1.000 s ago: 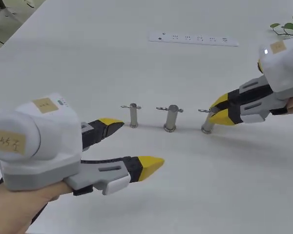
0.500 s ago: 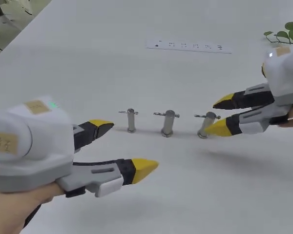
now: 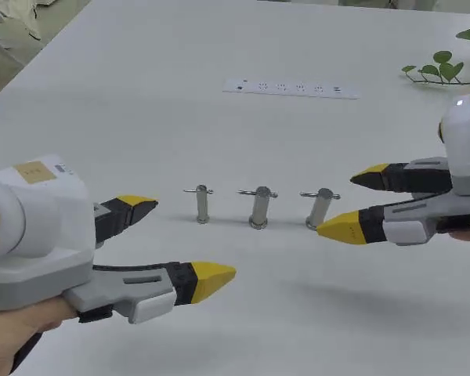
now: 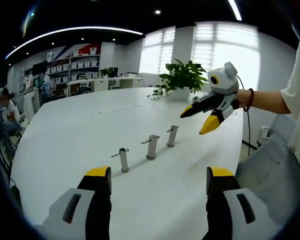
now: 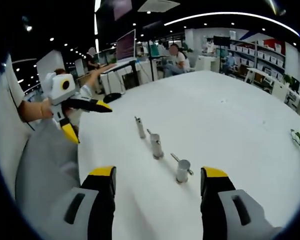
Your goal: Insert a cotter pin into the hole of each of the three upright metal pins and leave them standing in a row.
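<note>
Left gripper (image 3: 192, 239) sat nearest, jaws wide and empty, short of the row. Right gripper (image 3: 336, 204) also gaped wide and held nothing, its lower tip just beside the right metal pin (image 3: 319, 210). That pin, the middle metal pin (image 3: 259, 210) and the left metal pin (image 3: 202, 207) stood in a row mid-table (image 3: 125, 117), cotter pins (image 3: 257, 192) seemingly through their tops. Likely rigid, slick, light and tippy, so best pinched low on the shaft, clear of the thin wire.
</note>
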A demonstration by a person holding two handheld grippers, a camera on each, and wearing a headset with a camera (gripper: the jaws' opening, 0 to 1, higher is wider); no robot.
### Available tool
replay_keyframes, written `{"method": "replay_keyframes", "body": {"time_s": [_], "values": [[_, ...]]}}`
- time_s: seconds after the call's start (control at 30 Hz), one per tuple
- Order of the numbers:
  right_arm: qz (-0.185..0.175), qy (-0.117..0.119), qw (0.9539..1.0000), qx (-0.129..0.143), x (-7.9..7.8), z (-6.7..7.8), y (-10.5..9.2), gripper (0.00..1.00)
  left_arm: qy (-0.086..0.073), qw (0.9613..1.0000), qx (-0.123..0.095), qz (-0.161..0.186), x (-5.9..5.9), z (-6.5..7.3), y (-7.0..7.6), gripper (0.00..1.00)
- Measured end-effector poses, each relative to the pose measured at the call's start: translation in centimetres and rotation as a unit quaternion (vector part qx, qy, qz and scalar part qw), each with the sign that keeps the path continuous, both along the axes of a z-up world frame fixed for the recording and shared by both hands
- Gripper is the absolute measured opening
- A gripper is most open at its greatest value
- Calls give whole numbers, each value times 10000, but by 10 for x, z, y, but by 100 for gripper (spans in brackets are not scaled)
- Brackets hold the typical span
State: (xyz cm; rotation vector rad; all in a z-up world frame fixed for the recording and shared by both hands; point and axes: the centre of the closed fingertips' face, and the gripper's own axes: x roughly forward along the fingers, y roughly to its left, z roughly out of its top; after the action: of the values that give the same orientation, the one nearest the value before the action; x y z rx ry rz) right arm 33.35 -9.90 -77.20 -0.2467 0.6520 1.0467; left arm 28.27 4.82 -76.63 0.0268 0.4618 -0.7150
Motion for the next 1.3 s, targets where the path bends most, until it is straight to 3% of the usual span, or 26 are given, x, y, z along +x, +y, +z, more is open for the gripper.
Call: {"method": "replay_keyframes", "body": {"time_s": [0.17,0.7,0.93,1.17,1.3], "values": [[-319,9,9994,114,-13,5,-3,78,-35,10000,-1,44,-2,5,3,80],[-933,4,9948,399,-41,4,-11,86,6,9996,109,243,-8,7,17,82],[-999,13,9940,440,-46,3,-11,95,63,9993,196,327,-11,6,21,87],[-1035,-74,9938,387,-48,1,-10,100,0,9991,63,418,-13,10,20,91],[-1026,-65,9939,401,-50,1,-10,100,-42,9989,105,450,-13,11,21,95]]}}
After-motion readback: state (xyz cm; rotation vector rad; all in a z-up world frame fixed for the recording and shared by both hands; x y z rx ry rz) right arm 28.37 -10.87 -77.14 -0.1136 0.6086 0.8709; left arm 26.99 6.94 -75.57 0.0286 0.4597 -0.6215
